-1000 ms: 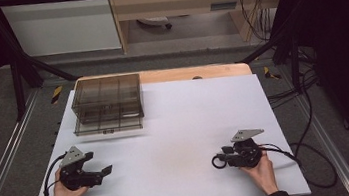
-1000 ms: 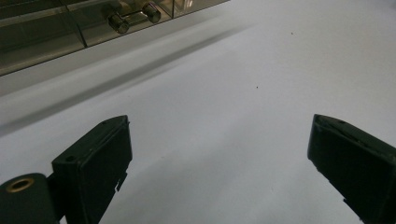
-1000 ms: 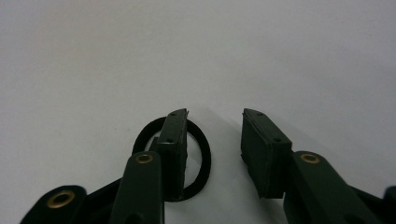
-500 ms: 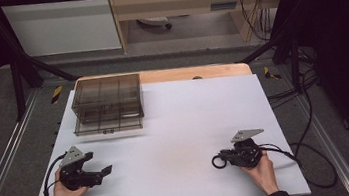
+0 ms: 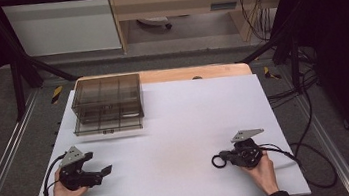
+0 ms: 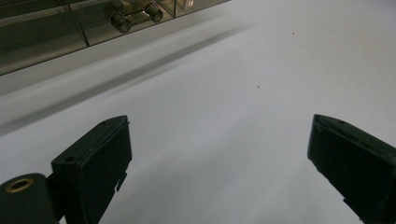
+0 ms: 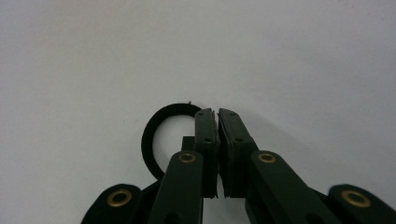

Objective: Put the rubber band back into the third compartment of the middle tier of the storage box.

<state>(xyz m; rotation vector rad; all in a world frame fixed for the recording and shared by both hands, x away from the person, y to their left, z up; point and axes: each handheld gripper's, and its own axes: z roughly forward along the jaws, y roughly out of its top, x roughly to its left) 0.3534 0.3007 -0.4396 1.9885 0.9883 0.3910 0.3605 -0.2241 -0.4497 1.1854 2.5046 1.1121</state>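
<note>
My right gripper [image 5: 224, 158] [image 7: 217, 112] rests on the white table [image 5: 185, 122] at the front right, held by a hand. Its jaws have just been closing and now stand shut, pad against pad, with nothing seen between them. A thin black ring [image 5: 217, 161] [image 7: 154, 135] lies flat beside its left jaw, partly hidden under it. At the front left a hand holds my left gripper [image 5: 98, 163] [image 6: 219, 154] low over the table, jaws wide open and empty, facing the drawer box.
A smoky transparent drawer box [image 5: 108, 104] [image 6: 42, 32] stands at the back left of the table, with a small metal handle [image 6: 135, 15] on its front. Cables [image 5: 300, 155] trail off the right edge. Metal rails run along both sides.
The right gripper's jaws have closed beside the black ring. Both hands have stayed in place.
</note>
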